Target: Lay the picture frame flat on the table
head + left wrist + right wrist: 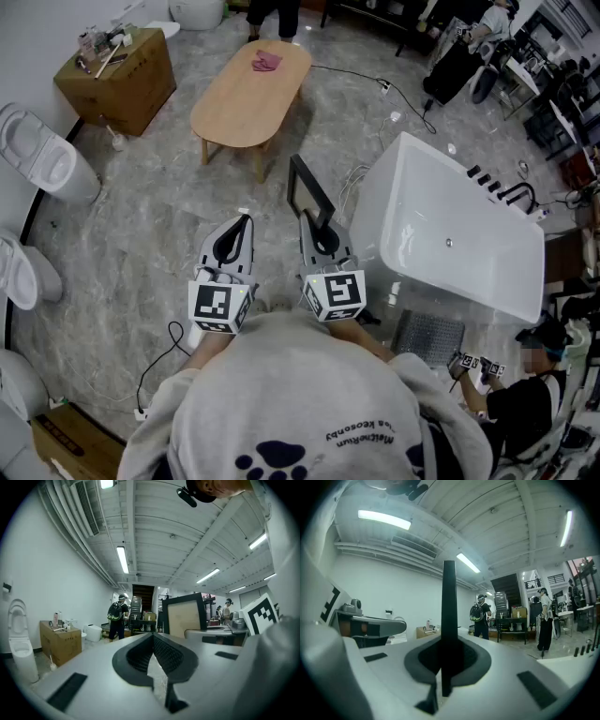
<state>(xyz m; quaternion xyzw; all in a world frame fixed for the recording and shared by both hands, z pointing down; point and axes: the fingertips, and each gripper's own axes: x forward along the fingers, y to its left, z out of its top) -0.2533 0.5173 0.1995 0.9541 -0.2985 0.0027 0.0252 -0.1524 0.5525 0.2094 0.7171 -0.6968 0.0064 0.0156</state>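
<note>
Picture frame [309, 190] is off the desk, carried in the air by the right hand-held gripper [315, 228], whose jaws are clenched on the frame's lower edge. In the right gripper view the frame shows edge-on, a thin black bar standing upright between the pads. In the left gripper view it shows a tan panel inside a black border.

Left hand-held gripper [244, 223] sits just beside the right one, jaws pressed together with nothing between them.

Both are held in front of the person's chest, above the grey marbled floor [141, 234]. The oval wooden desk [239, 103] lies ahead, well apart from the frame, with a pink cloth [267, 62] at its far end. White bathtub [450, 234] is to the right. A cardboard box [117, 80] and a toilet [42, 159] are to the left.
</note>
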